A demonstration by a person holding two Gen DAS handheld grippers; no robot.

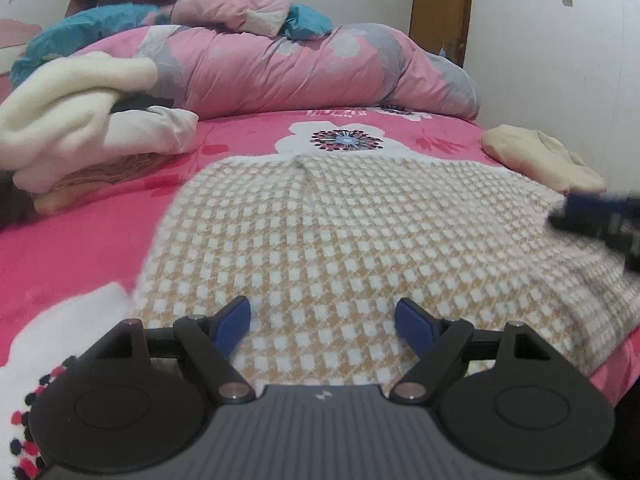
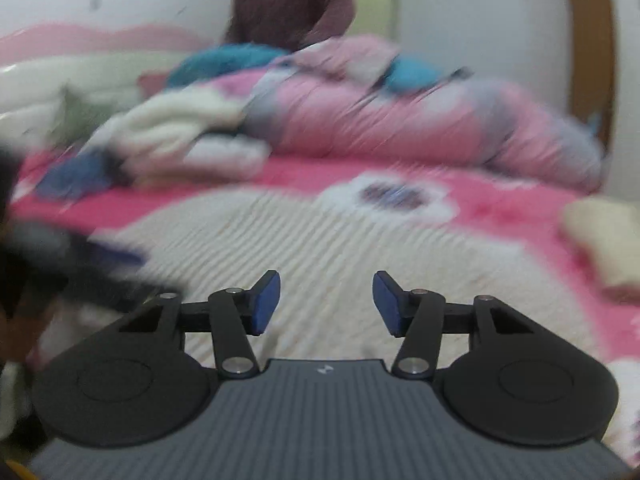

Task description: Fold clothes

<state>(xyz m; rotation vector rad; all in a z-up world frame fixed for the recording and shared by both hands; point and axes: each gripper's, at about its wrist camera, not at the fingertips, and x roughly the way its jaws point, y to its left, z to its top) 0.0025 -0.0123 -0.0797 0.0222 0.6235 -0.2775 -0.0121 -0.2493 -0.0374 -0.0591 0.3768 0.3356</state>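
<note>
Both grippers, left gripper (image 1: 322, 322) and right gripper (image 2: 326, 303), hover with fingers spread above the checked garment (image 1: 360, 240).

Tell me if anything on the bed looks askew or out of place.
The checked garment lies spread flat, but its right side is rumpled and hangs unevenly at the bed's edge. The clothes pile at left is a loose heap, not yet folded. Nothing looks spilled or damaged.
</note>
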